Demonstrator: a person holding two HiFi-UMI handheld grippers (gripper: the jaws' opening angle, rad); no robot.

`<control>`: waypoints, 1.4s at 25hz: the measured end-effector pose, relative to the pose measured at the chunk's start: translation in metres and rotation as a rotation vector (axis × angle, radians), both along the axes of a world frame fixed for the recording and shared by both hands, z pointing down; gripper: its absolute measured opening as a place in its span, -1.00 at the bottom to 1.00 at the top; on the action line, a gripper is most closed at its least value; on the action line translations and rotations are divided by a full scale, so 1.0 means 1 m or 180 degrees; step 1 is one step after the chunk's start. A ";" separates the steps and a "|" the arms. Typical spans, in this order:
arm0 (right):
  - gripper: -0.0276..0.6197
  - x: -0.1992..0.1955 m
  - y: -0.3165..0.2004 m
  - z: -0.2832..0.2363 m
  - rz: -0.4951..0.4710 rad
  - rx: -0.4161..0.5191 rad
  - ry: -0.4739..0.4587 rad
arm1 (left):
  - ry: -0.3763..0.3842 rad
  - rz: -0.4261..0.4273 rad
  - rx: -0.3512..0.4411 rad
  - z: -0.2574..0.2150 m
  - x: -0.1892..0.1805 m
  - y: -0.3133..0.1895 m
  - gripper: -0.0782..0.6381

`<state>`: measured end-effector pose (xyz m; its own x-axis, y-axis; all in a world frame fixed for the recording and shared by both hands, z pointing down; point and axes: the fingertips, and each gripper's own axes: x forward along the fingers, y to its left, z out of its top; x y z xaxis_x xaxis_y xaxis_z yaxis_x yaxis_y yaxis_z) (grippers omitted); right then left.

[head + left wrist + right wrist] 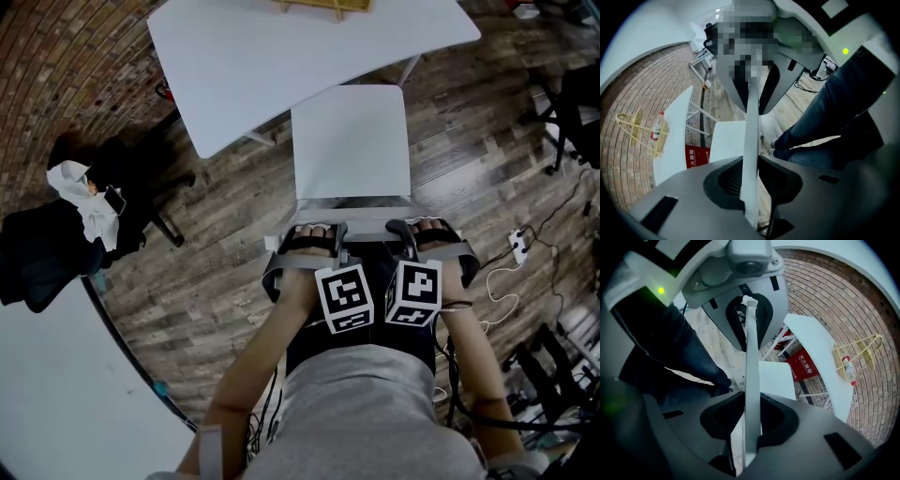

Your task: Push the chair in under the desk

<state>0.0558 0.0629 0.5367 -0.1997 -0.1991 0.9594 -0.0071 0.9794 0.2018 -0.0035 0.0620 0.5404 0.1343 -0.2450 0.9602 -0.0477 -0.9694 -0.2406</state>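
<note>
A white chair (352, 141) stands on the wood floor with its seat facing the white desk (262, 56), the seat's front edge just under the desk's near corner. Both grippers clamp the top edge of the chair's backrest (354, 201). My left gripper (328, 228) holds it left of centre, and in the left gripper view the backrest's thin white edge (751, 122) runs between the left gripper's (750, 183) dark pads. My right gripper (412, 228) holds it right of centre, with the backrest edge (751, 357) pinched between the right gripper's (752, 420) pads.
A black office chair (141, 178) draped with clothes sits at the left. A white tabletop (47, 394) fills the lower left. A power strip (518, 246) and cables lie on the floor at the right. On the desk are a yellow rack (635, 126) and a bottle (656, 129); a red box (697, 157) stands beneath.
</note>
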 end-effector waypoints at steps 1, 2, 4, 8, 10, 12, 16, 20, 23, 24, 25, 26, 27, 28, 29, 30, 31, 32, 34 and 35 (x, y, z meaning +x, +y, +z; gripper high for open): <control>-0.63 -0.001 -0.001 -0.001 0.0017 0.0021 0.0007 | -0.0030 -0.0015 0.0025 0.000 -0.001 0.000 -0.51; -0.63 -0.001 -0.002 -0.001 0.0023 0.0035 0.0016 | -0.0045 -0.0040 0.0030 0.001 -0.001 0.000 -0.51; -0.63 -0.001 0.000 0.001 0.0002 0.0004 0.0029 | -0.0042 -0.0072 -0.0004 0.001 -0.002 0.000 -0.51; -0.64 0.000 0.002 0.002 -0.0083 -0.0093 0.0012 | -0.0040 -0.0059 -0.0060 0.002 -0.001 0.000 -0.52; -0.64 -0.001 0.000 0.002 -0.0116 -0.0160 -0.0012 | -0.0029 -0.0077 -0.0115 0.003 -0.002 -0.001 -0.52; -0.64 -0.002 0.002 0.002 -0.0121 -0.0271 -0.0040 | -0.0004 -0.0124 -0.0216 0.003 -0.002 0.000 -0.52; -0.64 0.000 0.004 0.001 -0.0120 -0.0413 -0.0079 | 0.0037 -0.0181 -0.0285 0.003 -0.001 0.002 -0.52; -0.64 0.005 -0.006 -0.001 -0.0164 -0.0437 -0.0064 | 0.0062 -0.0221 -0.0292 0.001 0.005 -0.005 -0.52; -0.63 0.013 -0.018 -0.001 -0.0174 -0.0383 -0.0016 | 0.0056 -0.0212 -0.0274 0.001 0.013 -0.016 -0.52; -0.63 0.015 -0.023 0.000 -0.0182 -0.0349 -0.0002 | 0.0063 -0.0216 -0.0279 0.001 0.015 -0.020 -0.52; -0.63 0.017 -0.027 0.000 -0.0194 -0.0316 0.0005 | 0.0070 -0.0231 -0.0285 0.002 0.016 -0.024 -0.52; -0.63 0.017 -0.032 0.000 -0.0210 -0.0293 0.0004 | 0.0072 -0.0255 -0.0292 0.002 0.017 -0.029 -0.52; -0.63 0.018 -0.037 0.000 -0.0233 -0.0280 -0.0002 | 0.0070 -0.0284 -0.0303 0.002 0.017 -0.034 -0.52; -0.63 0.018 -0.043 0.000 -0.0259 -0.0277 -0.0011 | 0.0068 -0.0317 -0.0317 0.002 0.017 -0.039 -0.52; -0.63 0.018 -0.049 0.000 -0.0284 -0.0280 -0.0023 | 0.0068 -0.0352 -0.0329 0.001 0.017 -0.045 -0.52; -0.62 0.017 -0.054 -0.001 -0.0303 -0.0281 -0.0041 | 0.0070 -0.0385 -0.0333 0.001 0.017 -0.051 -0.52; -0.62 0.016 -0.060 -0.002 -0.0317 -0.0275 -0.0067 | 0.0072 -0.0416 -0.0330 0.001 0.015 -0.057 -0.52; -0.62 0.014 -0.065 -0.002 -0.0323 -0.0265 -0.0098 | 0.0070 -0.0446 -0.0324 0.001 0.013 -0.063 -0.51; -0.62 0.010 -0.077 -0.003 -0.0330 -0.0244 -0.0151 | 0.0048 -0.0502 -0.0300 0.001 0.009 -0.076 -0.51; -0.62 0.008 -0.084 -0.003 -0.0333 -0.0228 -0.0169 | 0.0036 -0.0534 -0.0278 0.001 0.006 -0.083 -0.50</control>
